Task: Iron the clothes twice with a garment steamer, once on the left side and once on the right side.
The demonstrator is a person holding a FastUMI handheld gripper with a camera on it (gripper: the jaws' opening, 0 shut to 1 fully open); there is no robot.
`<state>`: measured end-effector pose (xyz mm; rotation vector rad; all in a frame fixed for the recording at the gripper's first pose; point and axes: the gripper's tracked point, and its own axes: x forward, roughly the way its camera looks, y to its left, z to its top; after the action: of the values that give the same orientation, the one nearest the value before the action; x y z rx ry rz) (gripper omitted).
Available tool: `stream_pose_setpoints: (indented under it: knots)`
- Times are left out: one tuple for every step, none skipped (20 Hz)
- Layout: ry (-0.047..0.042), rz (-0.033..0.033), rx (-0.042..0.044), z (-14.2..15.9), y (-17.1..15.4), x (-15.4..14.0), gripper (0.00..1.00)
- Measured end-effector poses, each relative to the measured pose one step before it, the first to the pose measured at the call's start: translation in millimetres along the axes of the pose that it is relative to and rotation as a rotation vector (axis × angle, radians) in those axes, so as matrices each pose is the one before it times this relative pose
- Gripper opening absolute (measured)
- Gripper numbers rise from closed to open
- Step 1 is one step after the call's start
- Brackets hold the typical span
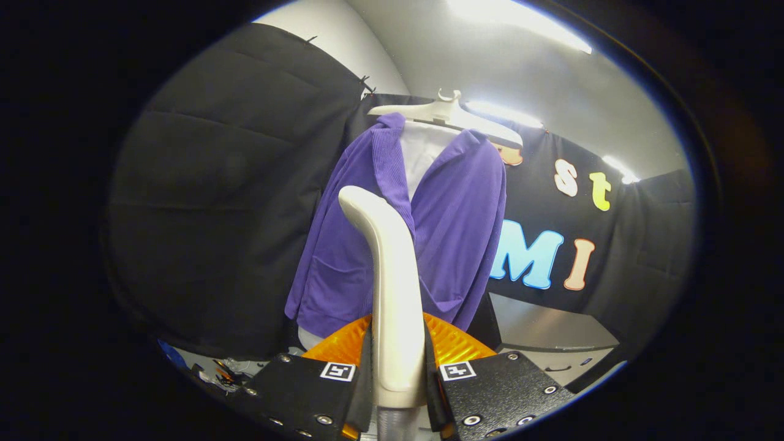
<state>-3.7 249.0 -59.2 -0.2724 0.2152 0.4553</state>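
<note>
Jaws clamped on garment steamer [395,288] handle, steamer rising between them, purple jacket [453,226] hanging just beyond

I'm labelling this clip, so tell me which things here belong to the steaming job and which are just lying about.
Job:
- garment steamer, its handle clamped in the claw, both fingers pressing on it
- purple jacket hanging just beyond the steamer
- white hanger holding the jacket

Lying about:
- small clutter low down beside the claw, too blurred to identify
</note>
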Motion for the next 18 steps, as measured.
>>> stream_pose_setpoints:
  knots:
    - [-0.01605,-0.00017,0.00826,8.57,2.36,3.6,0.36]
    - [-0.01672,0.00233,0.00141,9.44,1.69,5.44,0.35]
    - [-0.01297,-0.00242,0.00131,7.85,0.28,4.3,0.36]
    - [-0.01312,-0.00355,0.00324,8.2,1.02,5.11,0.36]
    - [-0.0145,-0.00359,0.00546,8.13,1.63,5.28,0.36]
    - [-0.01054,-0.00604,0.00389,7.32,0.41,6.56,0.36]
    - [-0.00896,-0.00746,0.00468,6.78,0.05,6.33,0.36]
    - [-0.00982,-0.00894,0.00316,6.91,0.57,6.89,0.36]
    - [-0.00995,-0.01058,-0.00031,7.19,0.24,7.0,0.36]
    - [-0.00969,-0.0112,0.00114,7.37,0.26,6.9,0.36]
    - [-0.01201,-0.01072,0.00171,6.67,0.65,7.08,0.36]
    - [-0.0134,-0.01113,-0.00117,6.46,-0.1,7.83,0.36]
    - [-0.00969,-0.00894,-0.00628,5.07,1.3,7.94,0.36]
    - [-0.0082,-0.00375,-0.007,3.36,2.74,6.85,0.36]
    - [-0.00608,-0.00178,-0.01144,0.78,4.49,6.55,0.35]
    - [-0.00216,-0.00312,-0.01794,-1.22,2.64,5.8,0.36]
    - [0.00111,-0.00357,-0.01723,-3.26,-0.04,-0.21,0.35]
    - [0.004,-0.0012,-0.01234,-5.0,1.7,0.76,0.36]
